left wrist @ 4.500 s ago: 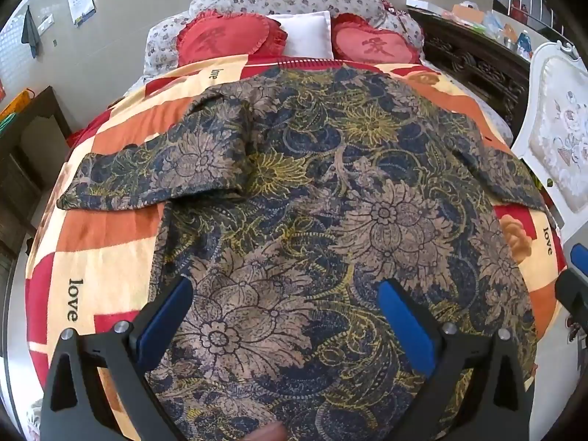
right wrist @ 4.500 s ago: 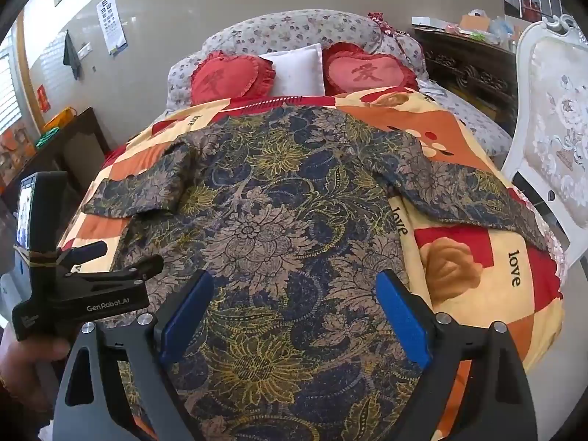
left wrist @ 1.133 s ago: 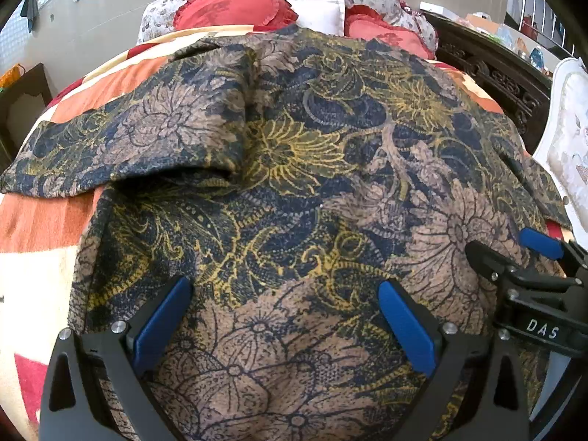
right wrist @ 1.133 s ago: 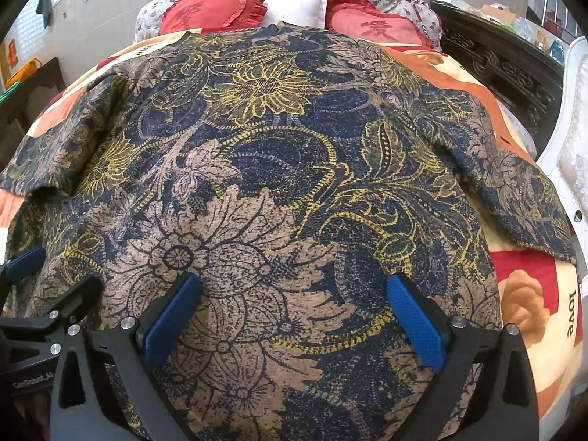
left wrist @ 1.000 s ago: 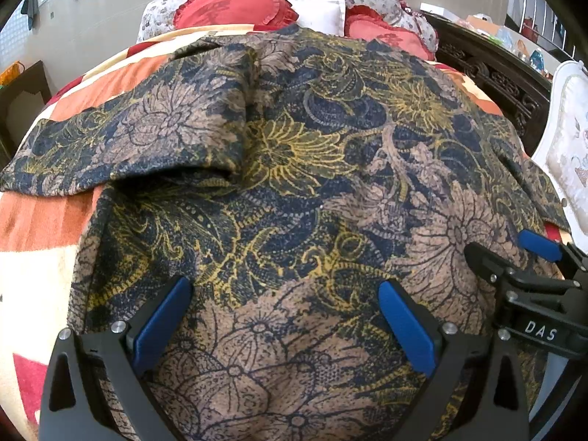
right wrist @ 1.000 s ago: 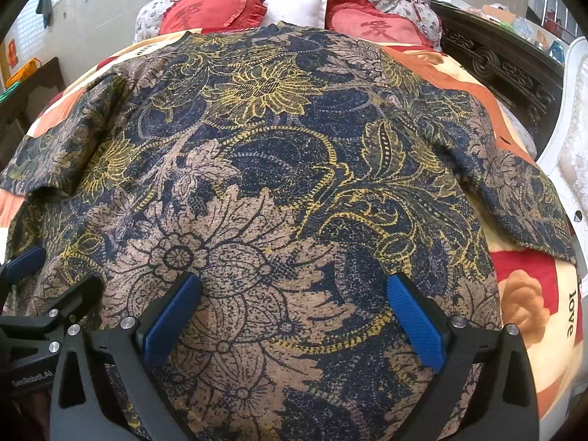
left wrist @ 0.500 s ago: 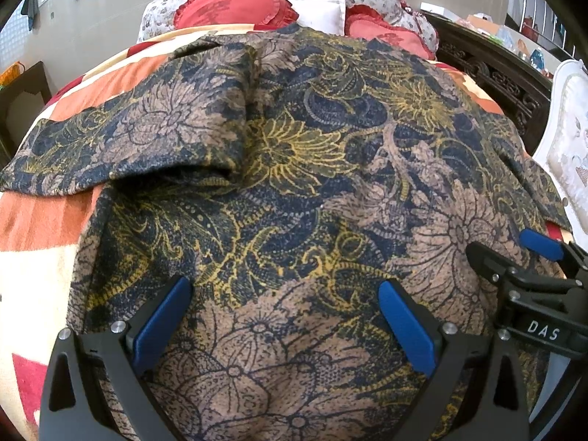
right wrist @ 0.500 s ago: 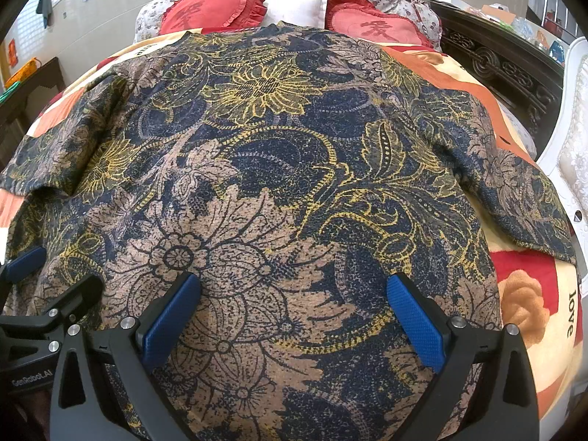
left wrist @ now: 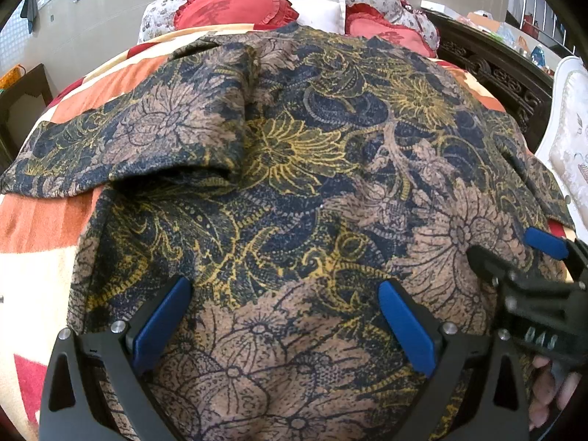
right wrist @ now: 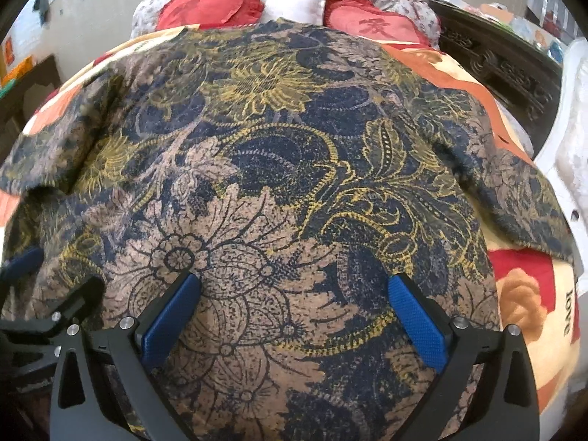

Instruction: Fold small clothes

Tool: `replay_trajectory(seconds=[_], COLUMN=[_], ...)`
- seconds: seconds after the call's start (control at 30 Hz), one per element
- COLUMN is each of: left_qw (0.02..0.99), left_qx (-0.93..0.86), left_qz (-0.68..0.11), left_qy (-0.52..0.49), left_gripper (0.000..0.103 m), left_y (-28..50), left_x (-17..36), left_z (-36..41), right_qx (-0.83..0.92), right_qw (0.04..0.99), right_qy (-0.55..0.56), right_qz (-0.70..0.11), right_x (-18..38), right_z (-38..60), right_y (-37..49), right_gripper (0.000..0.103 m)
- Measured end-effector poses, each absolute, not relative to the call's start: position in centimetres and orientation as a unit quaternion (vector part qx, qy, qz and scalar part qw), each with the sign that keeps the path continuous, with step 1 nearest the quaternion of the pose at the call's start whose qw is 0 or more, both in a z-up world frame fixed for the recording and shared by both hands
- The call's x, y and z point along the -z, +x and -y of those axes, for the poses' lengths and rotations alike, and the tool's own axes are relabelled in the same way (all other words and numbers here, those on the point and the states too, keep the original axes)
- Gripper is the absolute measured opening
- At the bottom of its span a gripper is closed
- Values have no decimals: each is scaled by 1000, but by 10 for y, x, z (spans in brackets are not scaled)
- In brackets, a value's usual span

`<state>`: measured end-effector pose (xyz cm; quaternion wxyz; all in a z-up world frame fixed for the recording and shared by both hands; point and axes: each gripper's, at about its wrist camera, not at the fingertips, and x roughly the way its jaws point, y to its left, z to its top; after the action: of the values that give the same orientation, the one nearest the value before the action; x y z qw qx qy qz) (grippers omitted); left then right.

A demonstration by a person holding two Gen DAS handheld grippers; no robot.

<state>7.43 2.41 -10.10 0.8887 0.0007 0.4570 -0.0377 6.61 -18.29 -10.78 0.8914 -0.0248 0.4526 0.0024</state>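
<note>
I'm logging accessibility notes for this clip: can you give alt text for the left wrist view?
A dark floral-print garment lies spread flat across a bed, one sleeve folded inward. The left hand-held gripper sits open over its near hem; the right hand-held gripper shows at the right edge. Red heart cushions sit at the headboard.

Both grippers now closer over garment (left wrist: 294, 191)

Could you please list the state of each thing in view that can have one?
Dark floral-patterned fabric shirt: spread flat on the bed, unfolded.
Shirt's left sleeve: extended sideways.
Shirt's right sleeve: extended sideways.
Left gripper: open, over the shirt.
Right gripper: open, over the shirt.
</note>
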Motion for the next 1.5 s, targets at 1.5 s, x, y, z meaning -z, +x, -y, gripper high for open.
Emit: replay_trajectory(seconds=[1.5], left_qw=[907], left_qx=[-49], left_qz=[-418], left_qy=[-8], left_gripper=[103], left_y=[43], left_x=[3], left_z=[-95], right_qx=[22], right_qw=[950], right_qy=[19], right_qz=[-311], right_x=[24], right_z=[216], right_y=[-19], right_gripper=[100])
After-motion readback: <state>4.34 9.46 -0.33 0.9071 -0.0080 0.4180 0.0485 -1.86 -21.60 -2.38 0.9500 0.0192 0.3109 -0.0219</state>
